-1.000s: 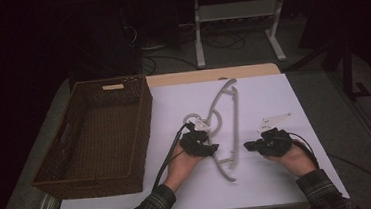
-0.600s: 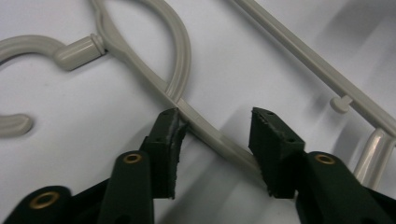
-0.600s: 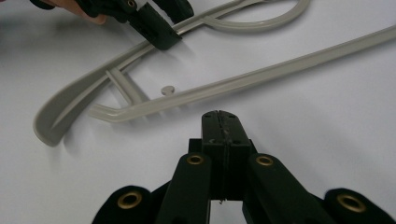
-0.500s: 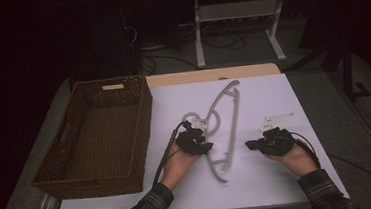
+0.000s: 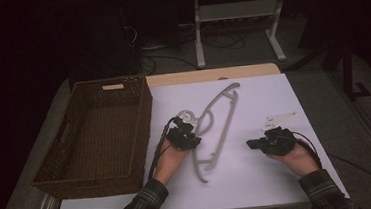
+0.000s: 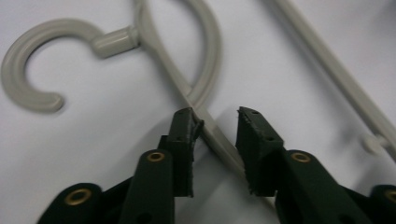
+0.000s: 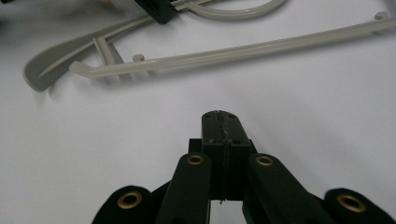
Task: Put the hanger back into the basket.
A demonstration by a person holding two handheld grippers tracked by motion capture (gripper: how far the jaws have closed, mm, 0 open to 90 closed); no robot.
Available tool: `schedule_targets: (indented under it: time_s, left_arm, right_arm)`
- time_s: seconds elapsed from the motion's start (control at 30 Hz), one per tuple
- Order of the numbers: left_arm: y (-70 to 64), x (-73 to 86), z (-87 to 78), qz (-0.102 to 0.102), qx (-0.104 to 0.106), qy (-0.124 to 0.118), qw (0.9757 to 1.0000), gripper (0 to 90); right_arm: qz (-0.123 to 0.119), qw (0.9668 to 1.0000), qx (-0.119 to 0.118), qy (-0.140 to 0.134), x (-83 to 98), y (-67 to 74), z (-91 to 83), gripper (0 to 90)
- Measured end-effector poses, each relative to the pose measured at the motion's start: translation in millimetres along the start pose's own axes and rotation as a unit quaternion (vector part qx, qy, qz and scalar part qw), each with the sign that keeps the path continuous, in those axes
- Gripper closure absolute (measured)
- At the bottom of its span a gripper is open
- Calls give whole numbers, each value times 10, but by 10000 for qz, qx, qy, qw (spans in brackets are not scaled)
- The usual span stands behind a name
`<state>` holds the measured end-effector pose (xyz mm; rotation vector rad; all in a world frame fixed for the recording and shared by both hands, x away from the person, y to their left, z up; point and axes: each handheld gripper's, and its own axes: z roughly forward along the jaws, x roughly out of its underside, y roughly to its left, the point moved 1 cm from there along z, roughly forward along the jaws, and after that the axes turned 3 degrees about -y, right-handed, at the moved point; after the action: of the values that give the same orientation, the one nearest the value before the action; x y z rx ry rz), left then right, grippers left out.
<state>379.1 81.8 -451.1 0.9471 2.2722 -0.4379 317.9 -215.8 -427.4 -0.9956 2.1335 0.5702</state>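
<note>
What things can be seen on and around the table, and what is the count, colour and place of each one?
hanger: one, pale grey, flat on the white sheet, middle of the table
basket: one, dark brown wicker, left side of the table
white sheet: one, covers most of the table
metal stand: one, pale, on the floor behind the table
left gripper: one, black, jaws closing around a hanger arm, a gap on one side
right gripper: one, black, shut, holds nothing, right of the hanger
sleeves: two, plaid, bottom edge

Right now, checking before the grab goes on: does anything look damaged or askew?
Nothing stands out. The grey hanger lies flat and whole on the white sheet; the left gripper straddles its arm.
</note>
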Motion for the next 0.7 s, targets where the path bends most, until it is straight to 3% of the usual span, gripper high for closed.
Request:
schedule_targets:
  time_s: [0.33, 0.4, 0.57, 0.7]
  left_arm:
    - [29, -48, 21, -114, -193, 113, 9997, 693]
    - [61, -48, 14, -266, -127, 106, 9995, 714]
    - [110, -53, 6, -424, 22, 93, 9991, 736]
    - [112, -65, -3, -351, 81, 80, 9993, 750]
  right_arm:
    - [-20, 10000, -6, 1, -13, 13, 11, 895]
    - [-39, 10000, -10, -23, -23, 19, 11, 895]
    - [-18, 10000, -6, -39, -24, 8, 4, 896]
    - [-25, 10000, -25, -57, -32, 14, 5, 896]
